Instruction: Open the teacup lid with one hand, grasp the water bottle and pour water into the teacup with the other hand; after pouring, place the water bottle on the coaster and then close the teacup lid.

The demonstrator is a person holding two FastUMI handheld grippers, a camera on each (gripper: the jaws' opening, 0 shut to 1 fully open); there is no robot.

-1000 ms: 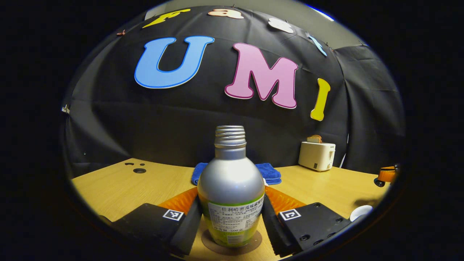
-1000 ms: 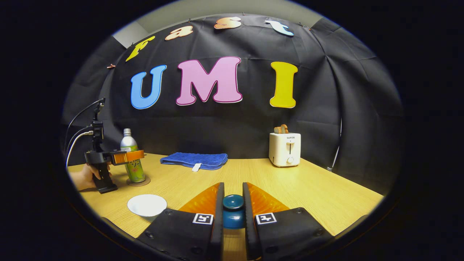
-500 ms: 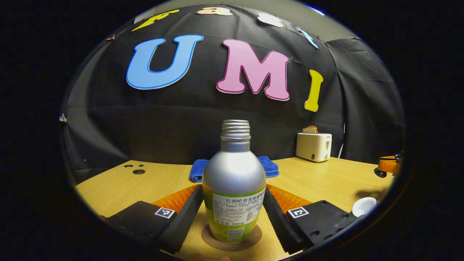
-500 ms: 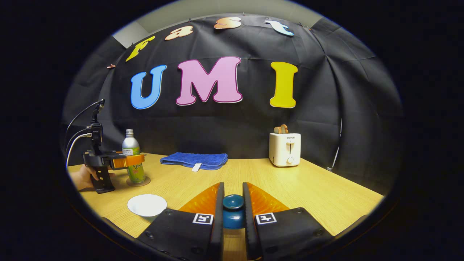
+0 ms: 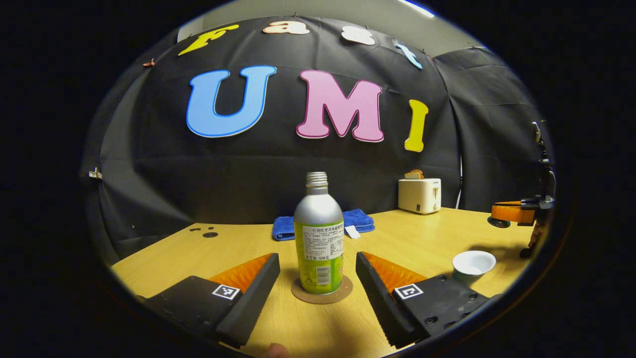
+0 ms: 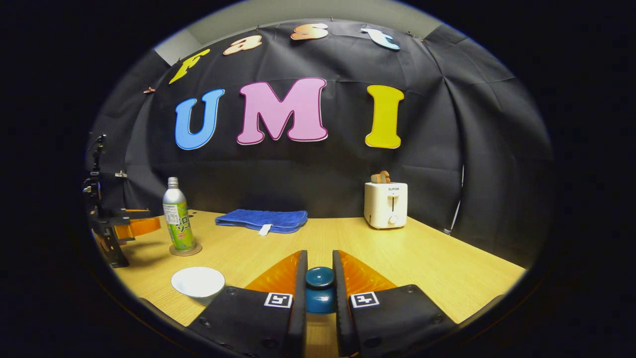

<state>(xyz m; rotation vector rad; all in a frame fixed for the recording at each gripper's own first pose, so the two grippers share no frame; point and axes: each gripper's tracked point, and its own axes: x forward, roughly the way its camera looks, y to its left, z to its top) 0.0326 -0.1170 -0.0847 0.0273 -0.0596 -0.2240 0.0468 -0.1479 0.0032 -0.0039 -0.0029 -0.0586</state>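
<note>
We have drawn our left gripper (image 5: 318,286) back from the silver, green-labelled water bottle (image 5: 318,243), fingers spread, leaving it upright on the round brown coaster (image 5: 322,294) near the tabletop's left edge. Our right gripper (image 6: 319,298) clamps the blue teacup lid (image 6: 319,289); the white teacup (image 6: 198,283) sits open beside it.

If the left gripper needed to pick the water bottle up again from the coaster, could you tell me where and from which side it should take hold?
Grip the water bottle on its straight labelled body, below the tapering silver shoulder, coming in level from the left gripper side. It stands upright on the coaster, centred between the open fingers, so a forward approach should suffice.
</note>
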